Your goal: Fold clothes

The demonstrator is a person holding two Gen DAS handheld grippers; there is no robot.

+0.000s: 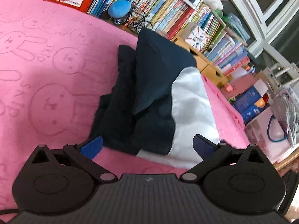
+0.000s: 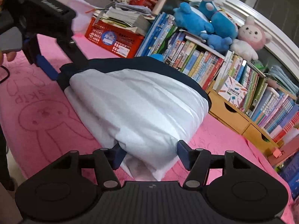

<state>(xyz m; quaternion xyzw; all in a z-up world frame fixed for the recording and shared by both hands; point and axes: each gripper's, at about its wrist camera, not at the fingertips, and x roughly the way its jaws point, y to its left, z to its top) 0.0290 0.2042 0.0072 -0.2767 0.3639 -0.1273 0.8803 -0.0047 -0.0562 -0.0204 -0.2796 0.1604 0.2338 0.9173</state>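
Right gripper [image 2: 149, 152] sits low at the near end of the folded garment [image 2: 134, 100], its blue pads spread on either side of the white fabric and not pressing it. From the left wrist view the left gripper [image 1: 147, 146] is likewise spread wide, the garment's dark navy part between its fingers but not pinched; in the right wrist view that same gripper shows at the garment's far left corner, touching or just beside the navy edge, which I cannot settle. The garment, navy and white, lies bunched in a thick bundle on the pink rabbit-print blanket [image 1: 46, 71], near the bookshelf [image 2: 214, 69] and the red plastic crate [image 2: 114, 37].

The bundle looks folded over already but puffy, with a navy flap [image 1: 155, 71] standing up loose on top, so the step in hand is probably the release and tidy. To do it well:

- Draw both grippers back level along the blanket, so no pad drags a layer open
- Lay the raised navy flap flat before any further fold, pressing from the middle outward
- If another fold is due, pinch only the top corners at matching spots on each side, so that the edges meet square
- Keep the white end from sliding toward the blanket's edge by the bookshelf, where it could slump off
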